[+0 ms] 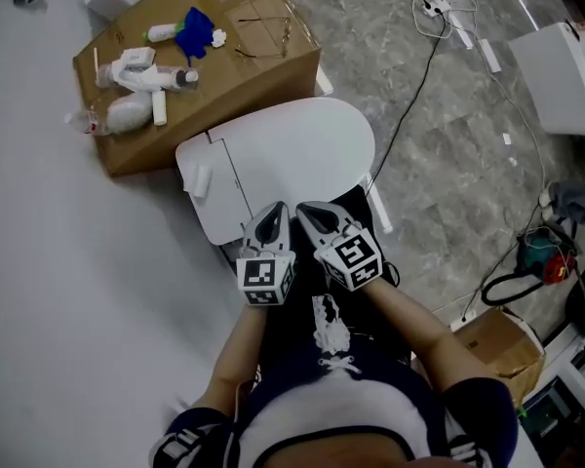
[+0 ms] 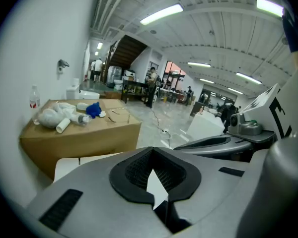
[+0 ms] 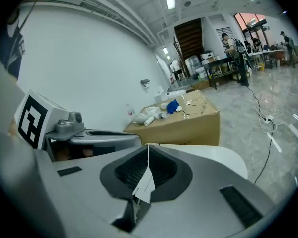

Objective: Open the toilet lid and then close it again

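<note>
The toilet lid (image 1: 292, 154) lies flat down on the bowl, right in front of the person, its hinge end toward the white wall (image 1: 39, 261) on the left and its rounded end toward the right. So it is closed now, and from that alone I can't say whether the opening is yet to come or the whole thing is already done.

The left hand-held gripper (image 1: 273, 213) and the right hand-held gripper (image 1: 310, 213) hang side by side over the lid's near edge. Both are clenched with nothing between the jaws, and I can't tell if they touch the lid.

Beyond the toilet stands a cardboard box (image 1: 224, 86) with white bottles (image 1: 136, 71) and a blue thing (image 1: 193, 29) on top. The floor (image 1: 448, 164) is grey marbled tile, with cables (image 1: 419, 76) trailing across it to the right. It looks like a big open hall with strip lights overhead.
</note>
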`<state>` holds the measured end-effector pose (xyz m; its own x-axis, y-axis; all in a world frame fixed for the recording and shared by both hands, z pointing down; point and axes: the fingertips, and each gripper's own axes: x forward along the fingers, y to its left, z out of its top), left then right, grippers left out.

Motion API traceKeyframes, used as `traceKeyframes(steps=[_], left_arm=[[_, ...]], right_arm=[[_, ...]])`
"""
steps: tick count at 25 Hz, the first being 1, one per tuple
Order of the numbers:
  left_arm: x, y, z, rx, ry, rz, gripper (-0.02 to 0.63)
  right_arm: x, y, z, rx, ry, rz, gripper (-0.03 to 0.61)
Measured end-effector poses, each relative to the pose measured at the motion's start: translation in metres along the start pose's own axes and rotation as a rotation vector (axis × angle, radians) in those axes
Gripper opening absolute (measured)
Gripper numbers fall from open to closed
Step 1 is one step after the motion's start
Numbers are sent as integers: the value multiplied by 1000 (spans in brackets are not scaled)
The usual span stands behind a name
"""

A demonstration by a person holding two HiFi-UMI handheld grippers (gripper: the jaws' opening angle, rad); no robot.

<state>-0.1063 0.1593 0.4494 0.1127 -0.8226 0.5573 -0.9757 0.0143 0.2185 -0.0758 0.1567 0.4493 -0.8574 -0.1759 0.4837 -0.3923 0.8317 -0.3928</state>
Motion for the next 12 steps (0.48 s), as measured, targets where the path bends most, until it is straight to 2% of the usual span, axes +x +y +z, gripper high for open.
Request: traceKeyframes(steps=[7,12], left_arm=[[44,-18,-2,32,73,-30,6],[78,-32,-6,39,119,-52,6]], right_arm=[[-4,-47,-15,127,28,14,8],[-7,-89,-29,194,33,-15,8]])
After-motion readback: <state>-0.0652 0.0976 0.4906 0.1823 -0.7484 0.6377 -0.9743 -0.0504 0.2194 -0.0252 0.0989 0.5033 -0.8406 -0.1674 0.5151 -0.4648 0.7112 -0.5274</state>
